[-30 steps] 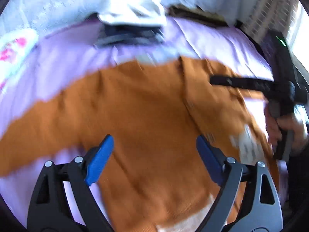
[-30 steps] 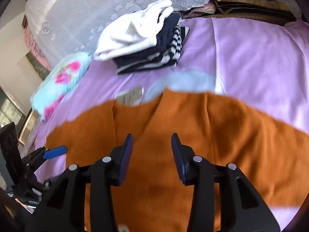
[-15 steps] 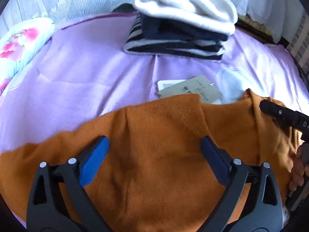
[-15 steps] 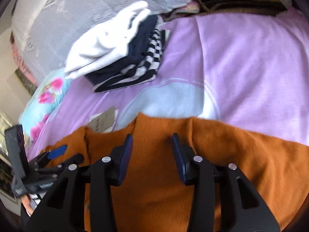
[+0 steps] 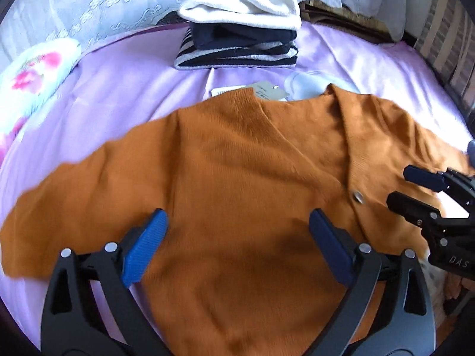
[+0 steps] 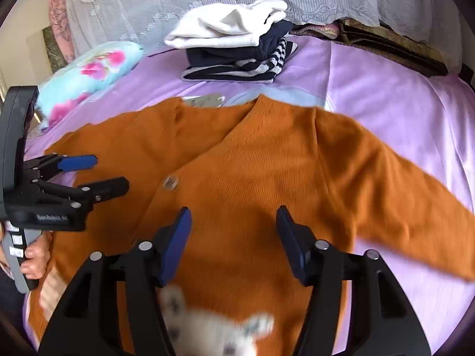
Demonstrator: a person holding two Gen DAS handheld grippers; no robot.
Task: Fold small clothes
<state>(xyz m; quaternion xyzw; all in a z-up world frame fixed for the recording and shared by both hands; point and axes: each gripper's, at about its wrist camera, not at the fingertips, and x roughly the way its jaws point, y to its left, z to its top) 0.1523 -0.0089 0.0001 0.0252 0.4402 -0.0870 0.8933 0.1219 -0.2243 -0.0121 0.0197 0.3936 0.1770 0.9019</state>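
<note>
A: What carries everything?
B: A bed under a lilac sheet (image 5: 124,95), shown in both views. An orange cardigan (image 5: 237,178) lies spread front-up on it, sleeves out to either side.

A: What does only the right-wrist view add?
B: The cardigan's far sleeve in full, a blurred white patch (image 6: 207,326) at its hem, and the person's left hand (image 6: 32,258) gripping a handle. The floral pillow (image 6: 89,74) shows more fully here.

A: And behind the cardigan?
B: A stack of folded clothes (image 5: 237,41), white on top, navy and striped beneath. The left-wrist view shows the paper tag (image 5: 261,90) at the neckline more plainly; a button (image 5: 358,197) sits on the placket.

A: The tongs?
B: Left tongs (image 5: 237,246) are released, jaws wide over the cardigan's chest, nothing between them. Right tongs (image 6: 233,240) have just been opening and stand released above the knit, grasping nothing.
</note>
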